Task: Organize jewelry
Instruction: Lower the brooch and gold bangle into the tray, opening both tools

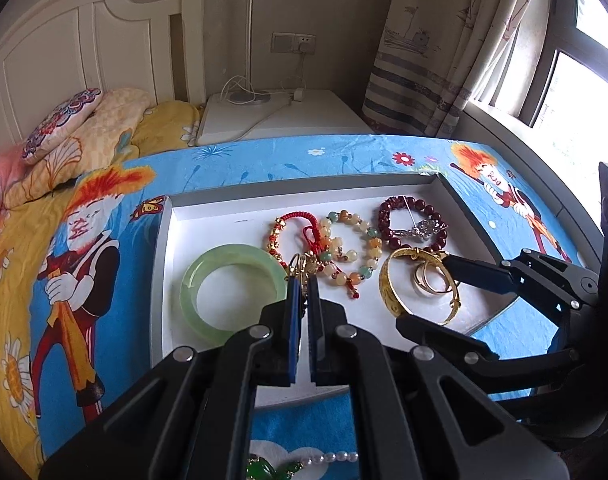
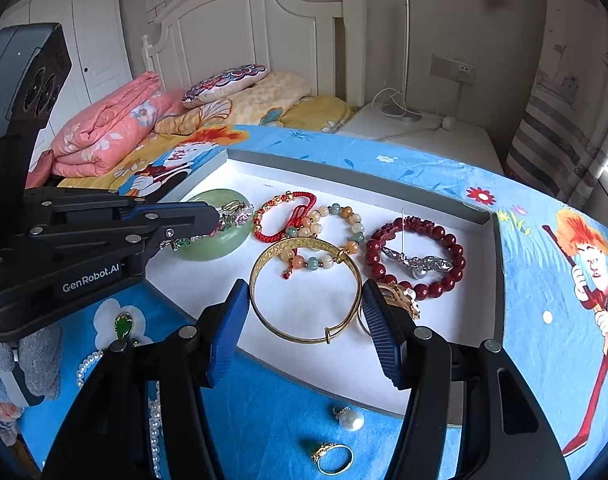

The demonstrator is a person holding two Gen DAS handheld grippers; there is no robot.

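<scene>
A blue cartoon-print blanket [image 2: 444, 176] covers the bed and carries everything. Directly on it sits a shallow white tray [image 2: 480, 216], reaching out ahead of both pairs of jaws. Nearer than the tray's front edge, just below the right jaws, a pearl pendant [image 2: 350, 419] and a gold ring with a green stone [image 2: 331, 456] lie on the cloth, close together but apart. Off to the left of those jaws, beneath the left ones, lie a green gem pendant [image 2: 123, 327] and a pearl strand [image 2: 154, 424].
</scene>
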